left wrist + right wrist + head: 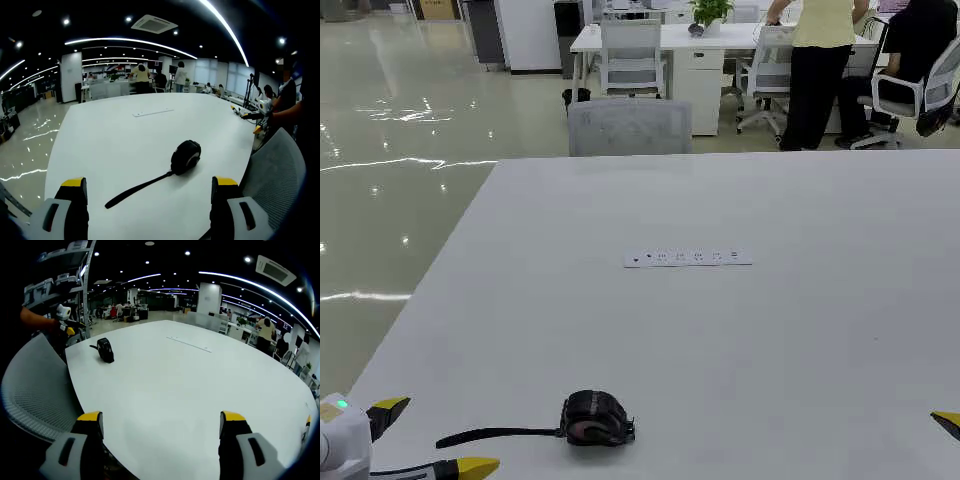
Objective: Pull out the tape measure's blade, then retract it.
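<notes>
**Jaws apart on both sides, nothing held**

Nearest in the head view, at the bottom left corner, the white left gripper [438, 436] with yellow-tipped jaws hangs over the near edge of the broad white table [770, 340]. Its jaws are spread, with nothing between them. Just to its right lies the round black tape measure [597, 418], flat on the table. A thin black strap [495, 436] trails from its case toward the left gripper, and neither gripper touches it. One yellow tip of the right gripper [948, 421] pokes in at the right edge, well apart from the tape measure. A white strip of sockets [688, 258] sits at mid-table, and a grey mesh chair [630, 127] stands at the far side.

The left gripper view looks along that gripper's own jaws [150, 182], which stand wide and bare. The tape measure [185, 156] rests on the table ahead of them, slightly right of centre, and the strap [137, 189] runs back toward the gap. The right gripper [246, 113] shows far off at the right, held by a hand.

In the right gripper view, its jaws [161, 416] are likewise released, over bare table near the edge. The tape measure [105, 349] sits far to the upper left, near the left gripper [65, 315].
</notes>
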`<control>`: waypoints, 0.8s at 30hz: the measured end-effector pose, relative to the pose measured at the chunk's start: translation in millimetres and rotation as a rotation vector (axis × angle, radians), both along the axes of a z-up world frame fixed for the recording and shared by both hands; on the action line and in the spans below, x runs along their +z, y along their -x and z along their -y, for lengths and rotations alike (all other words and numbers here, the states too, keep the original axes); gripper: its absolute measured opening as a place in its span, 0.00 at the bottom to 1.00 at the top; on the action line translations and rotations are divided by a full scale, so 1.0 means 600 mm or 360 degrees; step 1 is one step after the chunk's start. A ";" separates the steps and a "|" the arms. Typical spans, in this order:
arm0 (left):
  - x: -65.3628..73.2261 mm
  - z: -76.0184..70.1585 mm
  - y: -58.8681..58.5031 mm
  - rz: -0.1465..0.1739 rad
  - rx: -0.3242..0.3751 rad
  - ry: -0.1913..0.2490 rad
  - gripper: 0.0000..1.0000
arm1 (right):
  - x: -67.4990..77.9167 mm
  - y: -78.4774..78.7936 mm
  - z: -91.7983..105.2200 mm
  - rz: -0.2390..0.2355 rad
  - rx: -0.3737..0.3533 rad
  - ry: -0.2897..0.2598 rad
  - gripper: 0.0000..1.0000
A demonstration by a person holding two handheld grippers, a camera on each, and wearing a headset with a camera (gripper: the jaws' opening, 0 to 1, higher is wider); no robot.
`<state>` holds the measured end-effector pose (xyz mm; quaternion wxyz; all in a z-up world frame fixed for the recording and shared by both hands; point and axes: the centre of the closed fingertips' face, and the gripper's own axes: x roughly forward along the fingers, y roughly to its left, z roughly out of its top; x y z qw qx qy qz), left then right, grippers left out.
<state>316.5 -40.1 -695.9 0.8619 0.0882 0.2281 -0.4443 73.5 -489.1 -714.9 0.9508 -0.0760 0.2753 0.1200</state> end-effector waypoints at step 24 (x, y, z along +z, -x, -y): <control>-0.002 -0.010 -0.005 -0.0001 0.0032 -0.0010 1.00 | -0.005 0.008 0.006 -0.0021 -0.0009 0.0015 0.98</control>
